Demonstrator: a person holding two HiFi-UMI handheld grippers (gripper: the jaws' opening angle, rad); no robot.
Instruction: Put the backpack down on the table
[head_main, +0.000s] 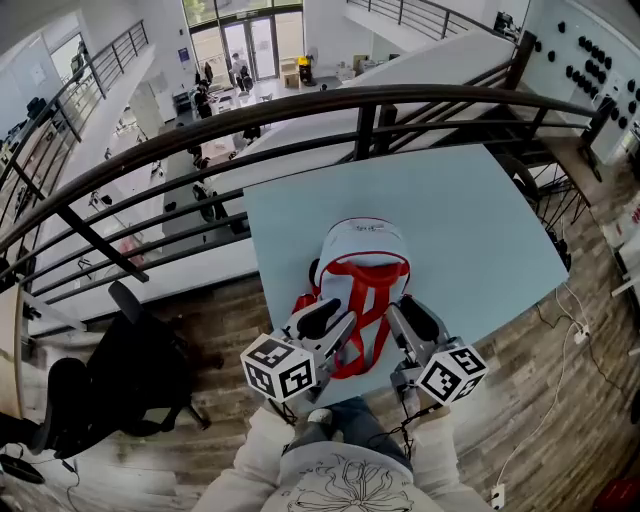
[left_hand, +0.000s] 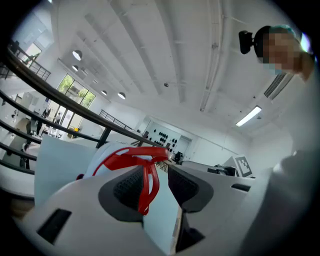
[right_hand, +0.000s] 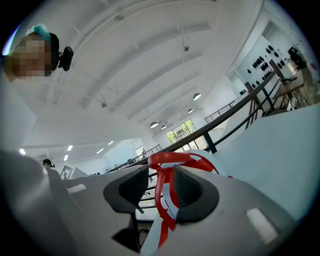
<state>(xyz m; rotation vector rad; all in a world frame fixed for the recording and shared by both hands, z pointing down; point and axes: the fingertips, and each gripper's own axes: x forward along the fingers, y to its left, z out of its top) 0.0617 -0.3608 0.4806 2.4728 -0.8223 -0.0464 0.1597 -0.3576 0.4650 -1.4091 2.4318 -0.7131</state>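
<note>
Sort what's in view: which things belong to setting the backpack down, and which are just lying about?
Part of the job:
- white fabric backpack with red straps, lying on the light blue table
- left gripper and right gripper, jaws apart with a strap between each pair

Just lying about:
- black office chair
- dark metal railing

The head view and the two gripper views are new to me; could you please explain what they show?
A person holds a two-jaw tool in each hand: the left gripper and the right gripper. The head view looks down from the person's head; each gripper view looks along that tool's jaws. A white backpack with red straps lies on the pale blue table. Both grippers are open, a strap loose between each pair of jaws, so nothing is gripped.
</note>
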